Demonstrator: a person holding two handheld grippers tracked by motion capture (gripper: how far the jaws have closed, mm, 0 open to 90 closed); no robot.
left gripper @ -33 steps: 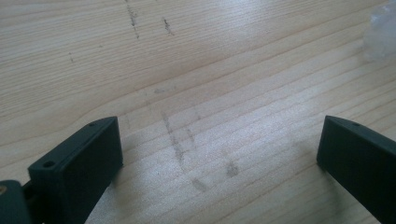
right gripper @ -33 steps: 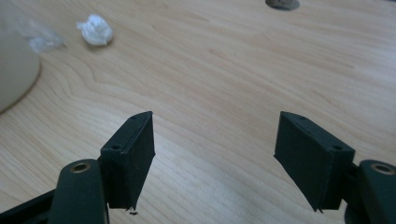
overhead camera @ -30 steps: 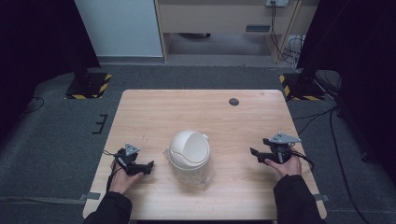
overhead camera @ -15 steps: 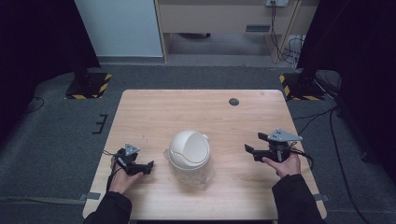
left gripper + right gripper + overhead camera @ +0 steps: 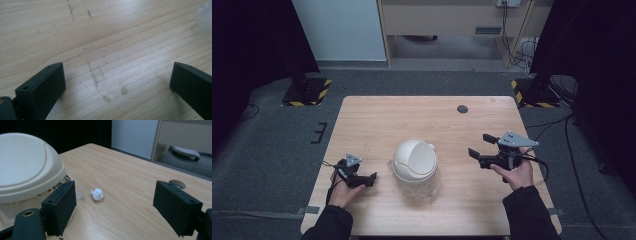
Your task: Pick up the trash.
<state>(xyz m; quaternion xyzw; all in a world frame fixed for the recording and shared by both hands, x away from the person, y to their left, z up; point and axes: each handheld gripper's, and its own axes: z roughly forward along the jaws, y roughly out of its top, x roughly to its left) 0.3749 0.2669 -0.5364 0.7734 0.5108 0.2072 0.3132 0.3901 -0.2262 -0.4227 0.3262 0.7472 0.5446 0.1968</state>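
Sitting mid-worktop (image 5: 377, 120), the cream domed plastic bin (image 5: 414, 161) looks light, rigid and slippery; grip its rim. Both the left claw (image 5: 373, 176) and right claw (image 5: 479, 145) gape wide, holding nothing.

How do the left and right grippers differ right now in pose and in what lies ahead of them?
The left gripper sits low on the table, left of the white bin; the right gripper is held higher, right of it. The left's jaws frame bare wood; the right's frame a crumpled white wad beside the bin. Both are open and empty.
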